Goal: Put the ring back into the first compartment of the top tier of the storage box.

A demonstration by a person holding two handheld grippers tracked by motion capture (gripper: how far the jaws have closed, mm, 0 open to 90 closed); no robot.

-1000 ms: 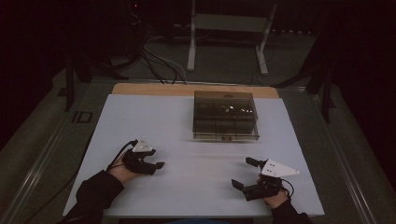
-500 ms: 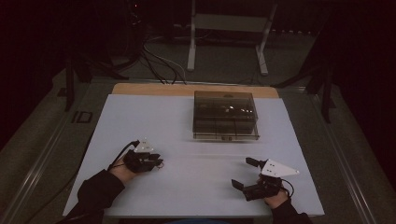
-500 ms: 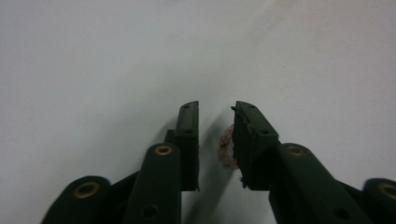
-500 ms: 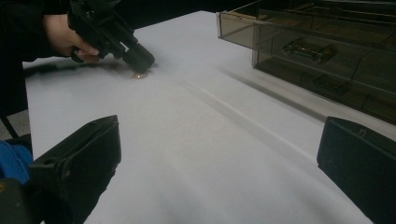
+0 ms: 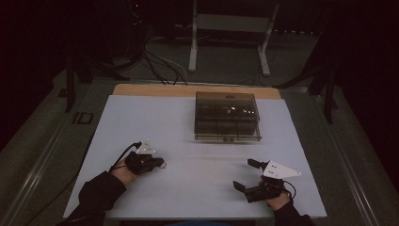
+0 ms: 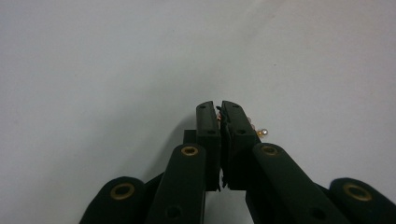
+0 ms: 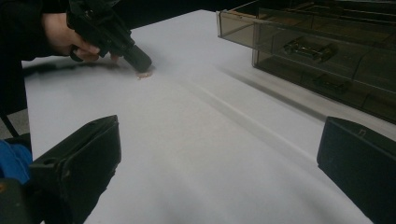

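The left gripper [image 6: 220,108] had just closed: its jaws, wider apart a second before, now met on a small beaded trinket [image 6: 258,132] whose gold and pearl-like beads protruded at 3 o'clock of the tips. The grasp appeared made, so a lift could follow. The trinket lay on the white bench [image 5: 141,117], at 8 o'clock of the smoked plastic organiser box [image 5: 227,116]. The right gripper [image 5: 245,175] rested at 5 o'clock on the bench, jaws wide apart and empty.

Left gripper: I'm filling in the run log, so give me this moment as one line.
left gripper: just closed, shut on small beaded piece | right gripper: open, holding nothing | smoky drawer box: untouched on table
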